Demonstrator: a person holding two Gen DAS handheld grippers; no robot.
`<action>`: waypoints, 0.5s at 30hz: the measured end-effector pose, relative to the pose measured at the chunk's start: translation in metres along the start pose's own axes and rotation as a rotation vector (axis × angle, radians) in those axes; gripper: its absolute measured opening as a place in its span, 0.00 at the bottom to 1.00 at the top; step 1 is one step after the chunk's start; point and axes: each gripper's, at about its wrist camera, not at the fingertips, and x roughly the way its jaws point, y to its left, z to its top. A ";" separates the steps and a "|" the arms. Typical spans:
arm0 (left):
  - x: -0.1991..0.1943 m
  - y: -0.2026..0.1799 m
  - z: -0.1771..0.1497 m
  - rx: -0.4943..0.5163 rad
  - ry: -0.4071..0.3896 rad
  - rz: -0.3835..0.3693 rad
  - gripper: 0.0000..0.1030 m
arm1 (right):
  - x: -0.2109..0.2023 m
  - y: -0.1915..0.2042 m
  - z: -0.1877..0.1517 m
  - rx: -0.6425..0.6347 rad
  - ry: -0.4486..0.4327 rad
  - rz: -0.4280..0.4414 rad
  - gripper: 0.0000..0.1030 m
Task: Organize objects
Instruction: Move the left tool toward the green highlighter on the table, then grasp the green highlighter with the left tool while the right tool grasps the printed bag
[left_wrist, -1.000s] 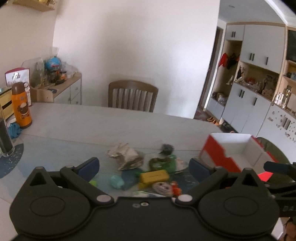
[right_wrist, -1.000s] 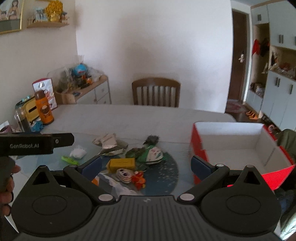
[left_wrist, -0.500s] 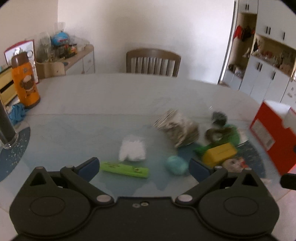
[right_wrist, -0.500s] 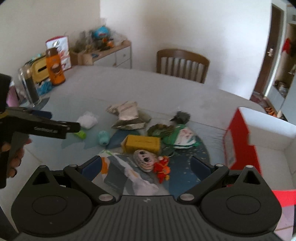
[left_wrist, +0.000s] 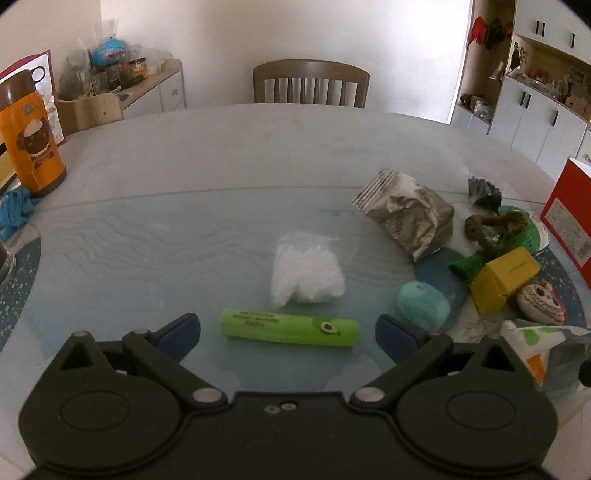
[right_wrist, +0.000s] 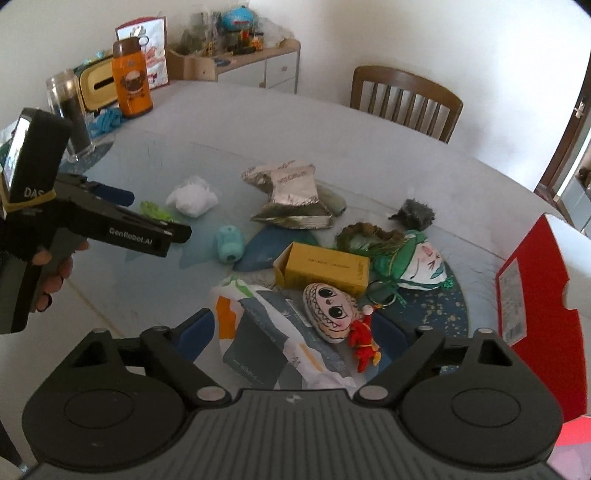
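The red box (right_wrist: 532, 295) runs off the right edge in both views, and the green tube (right_wrist: 155, 212) seems half hidden behind the left gripper (right_wrist: 147, 218).

left gripper (left_wrist: 288, 330): black, blue pads | right gripper (right_wrist: 301, 338): black, ribbed

"GenRobot.AI" on left hand-held gripper (right_wrist: 110, 197)

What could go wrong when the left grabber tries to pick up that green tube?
The green tube is round and lies on smooth glass between the open jaws of the left gripper, so it might roll or slip away as they close. The white fluffy bag sits just behind the tube, so reaching too far could pinch or push it too. The teal squishy toy is right beside the right-side jaw and may get bumped.
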 end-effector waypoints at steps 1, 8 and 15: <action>0.001 0.001 0.000 0.005 -0.001 -0.003 0.97 | 0.003 0.000 0.000 0.001 0.007 0.001 0.84; 0.005 0.006 -0.002 0.017 -0.009 -0.011 0.88 | 0.013 0.003 0.001 -0.010 0.041 0.005 0.71; 0.005 0.005 -0.003 0.038 -0.025 -0.019 0.77 | 0.019 0.006 -0.001 -0.012 0.068 0.021 0.49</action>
